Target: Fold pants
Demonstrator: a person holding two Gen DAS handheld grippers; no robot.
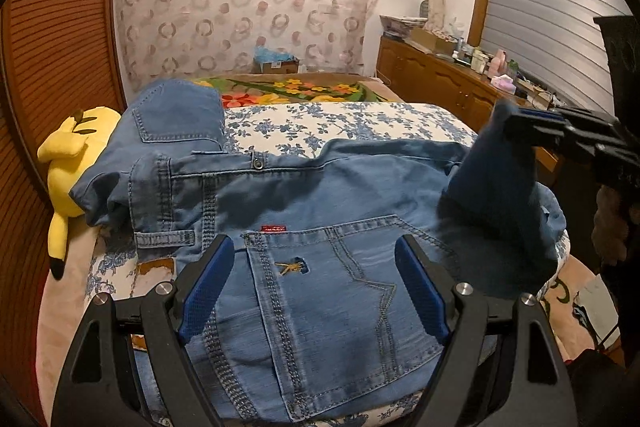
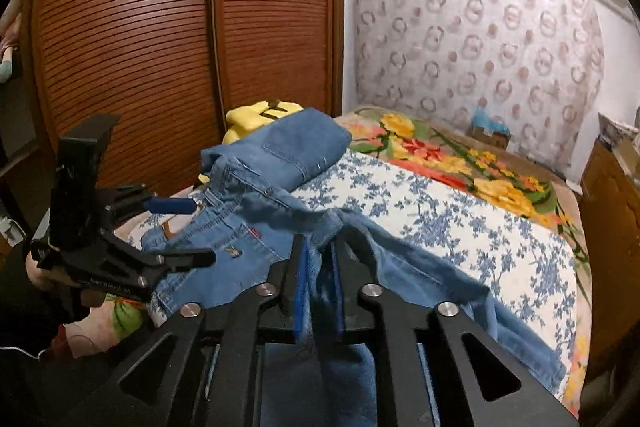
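Blue denim pants [image 1: 320, 195] lie on the bed, back pocket and waistband towards me, one leg folded up at the far left. My left gripper [image 1: 316, 267] is open just above the back pocket, with nothing between its fingers. My right gripper [image 2: 319, 267] is shut on a fold of the pants leg [image 2: 400, 259] and lifts it off the bed. In the left wrist view the right gripper [image 1: 520, 123] holds the raised cloth at the right. The left gripper [image 2: 192, 231] shows at the left of the right wrist view.
The bed has a blue-flowered white sheet [image 2: 440, 211] and a bright floral blanket [image 2: 460, 163] behind it. A yellow plush toy [image 1: 76, 163] lies by the wooden wardrobe [image 2: 160, 47]. A wooden dresser [image 1: 440, 79] with small items stands at the right.
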